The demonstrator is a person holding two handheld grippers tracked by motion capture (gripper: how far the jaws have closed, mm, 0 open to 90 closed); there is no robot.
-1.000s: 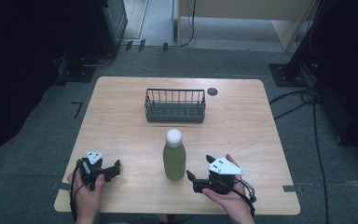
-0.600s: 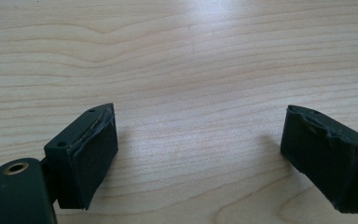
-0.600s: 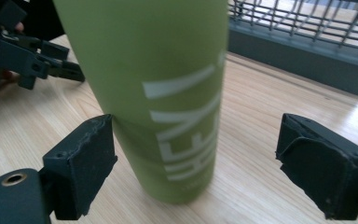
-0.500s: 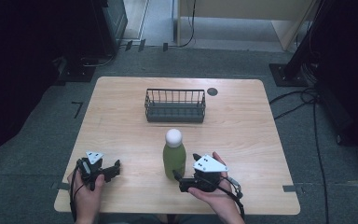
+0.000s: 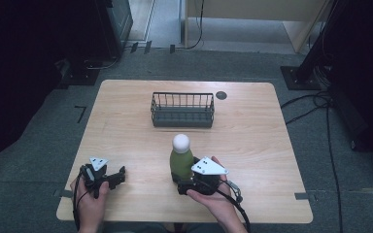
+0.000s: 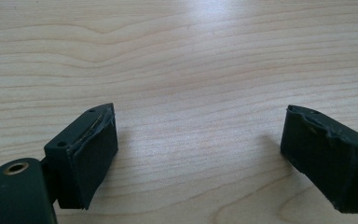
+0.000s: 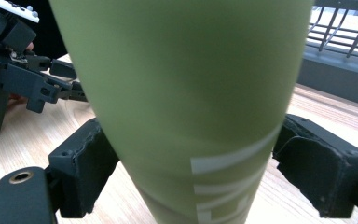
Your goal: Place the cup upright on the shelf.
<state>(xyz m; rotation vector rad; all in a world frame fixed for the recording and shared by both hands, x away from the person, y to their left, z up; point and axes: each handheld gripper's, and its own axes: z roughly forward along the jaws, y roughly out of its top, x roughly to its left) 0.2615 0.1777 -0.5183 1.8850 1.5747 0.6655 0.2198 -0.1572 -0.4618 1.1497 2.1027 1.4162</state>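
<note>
While the left gripper point(image 5: 119, 176) idles open at lower left, the right gripper point(image 7: 186, 172) brackets the green bottle point(image 5: 180, 161), jaws spread, seemingly readying a grasp.

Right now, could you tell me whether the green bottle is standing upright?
Upright: the bottle stands on the table, white cap on top.

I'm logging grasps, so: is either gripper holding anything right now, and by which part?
Nothing is clamped yet. The right gripper has its open jaws on either side of the green bottle, low on its body. The left gripper is open over bare table.
</note>
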